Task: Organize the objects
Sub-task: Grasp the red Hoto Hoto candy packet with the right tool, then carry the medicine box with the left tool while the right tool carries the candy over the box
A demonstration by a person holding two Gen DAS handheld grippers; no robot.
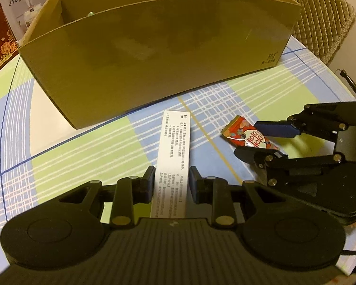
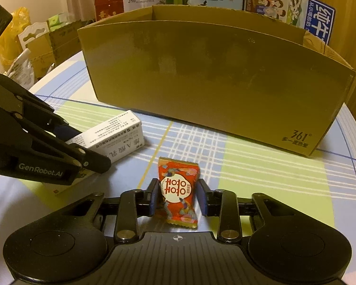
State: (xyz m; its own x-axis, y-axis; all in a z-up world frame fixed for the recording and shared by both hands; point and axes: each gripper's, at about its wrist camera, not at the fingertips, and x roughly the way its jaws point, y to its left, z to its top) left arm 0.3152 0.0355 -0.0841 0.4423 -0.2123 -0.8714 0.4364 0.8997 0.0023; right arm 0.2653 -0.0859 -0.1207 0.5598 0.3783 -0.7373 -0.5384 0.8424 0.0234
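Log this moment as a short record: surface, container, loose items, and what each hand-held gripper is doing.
surface: round table with a checked blue, green and white cloth
container: open cardboard box, upright, behind both items
item 1: long white printed carton, lying on the cloth
item 2: red candy packet, lying on the cloth
left hand-held gripper: shut on the white carton
right hand-held gripper: pads astride the candy packet, closing on its sides
background: printed cartons and bags behind the box
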